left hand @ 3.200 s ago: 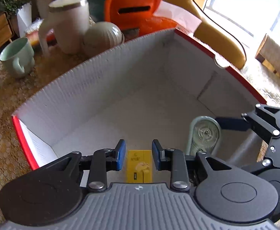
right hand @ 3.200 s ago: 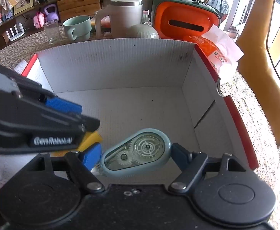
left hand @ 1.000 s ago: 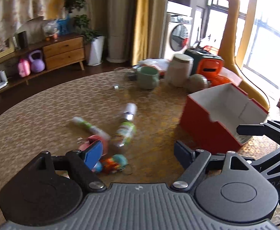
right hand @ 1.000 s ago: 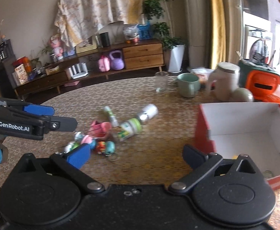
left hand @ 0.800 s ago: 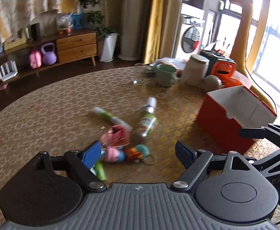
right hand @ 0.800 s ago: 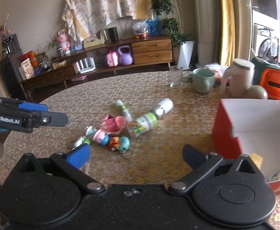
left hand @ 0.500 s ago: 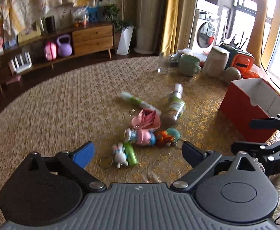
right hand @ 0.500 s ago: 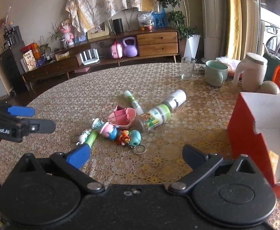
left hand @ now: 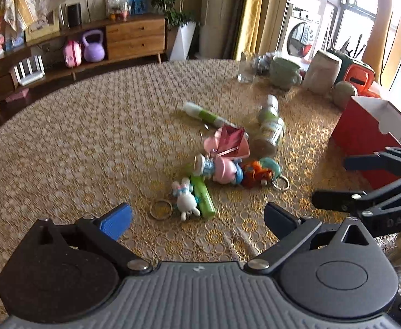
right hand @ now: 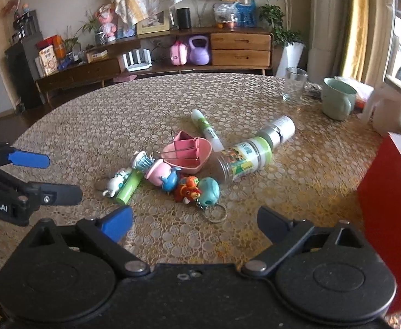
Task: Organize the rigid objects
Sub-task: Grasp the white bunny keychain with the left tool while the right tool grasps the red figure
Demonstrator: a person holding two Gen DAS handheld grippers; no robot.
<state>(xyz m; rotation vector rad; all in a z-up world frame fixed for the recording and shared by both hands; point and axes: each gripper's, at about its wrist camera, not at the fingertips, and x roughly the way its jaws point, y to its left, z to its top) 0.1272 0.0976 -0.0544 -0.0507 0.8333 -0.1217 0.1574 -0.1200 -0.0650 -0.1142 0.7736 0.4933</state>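
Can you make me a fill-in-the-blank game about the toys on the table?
1. The box at the table's edge is ____ outside.
2. The white keychain is shaped like a ____.
3. The binder clip rests in a pink ____.
4. Both the left tool and right tool are ____, holding nothing.

Missing words: red; bunny; dish; open

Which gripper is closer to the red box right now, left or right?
Right. The right gripper hangs open just in front of the red box; the left gripper, also open, is across the toy pile from it.
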